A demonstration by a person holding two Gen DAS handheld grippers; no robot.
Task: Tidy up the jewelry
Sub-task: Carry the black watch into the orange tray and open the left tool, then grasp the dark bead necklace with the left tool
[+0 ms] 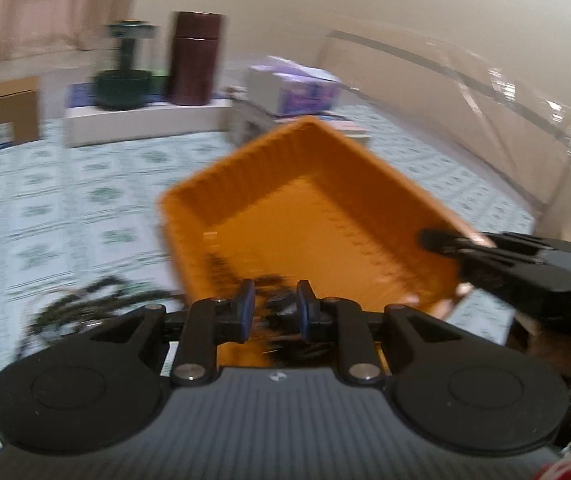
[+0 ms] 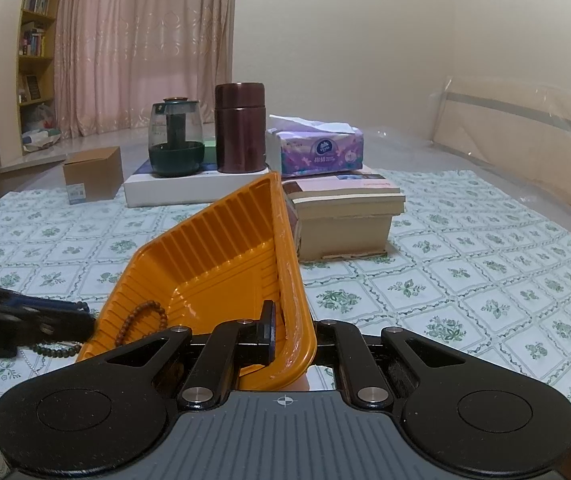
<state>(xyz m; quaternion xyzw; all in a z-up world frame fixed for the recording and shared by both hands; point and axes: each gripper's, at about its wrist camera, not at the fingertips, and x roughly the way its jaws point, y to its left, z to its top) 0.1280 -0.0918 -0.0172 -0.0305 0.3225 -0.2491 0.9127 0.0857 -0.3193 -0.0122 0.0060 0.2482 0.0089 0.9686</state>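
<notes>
Right gripper (image 2: 285, 340) fills the near edge of my right wrist view, jaws clamped on the rim of the orange tray (image 2: 221, 264), holding it tilted with the far corner raised off the tablecloth (image 2: 445, 280). Inside the tray, just left of the jaws, a brown bead bracelet (image 2: 141, 320) lies against the ribbed wall. Outside the tray's low left edge, a dark green bead strand (image 2: 55, 348) sits on the cloth, beside my left gripper (image 1: 273, 312).

Left wrist view is blurred. Its jaws stand slightly apart with something dark and beaded between them, directly ahead at the tray's near edge; I cannot tell whether the pads press on it. More dark beads (image 1: 85, 300) trail on the cloth to the left.

Beyond the tray: stacked books (image 2: 345, 208), tissue box (image 2: 317, 152), maroon canister (image 2: 240, 128), glass teapot (image 2: 175, 136), cardboard box (image 2: 93, 180).
</notes>
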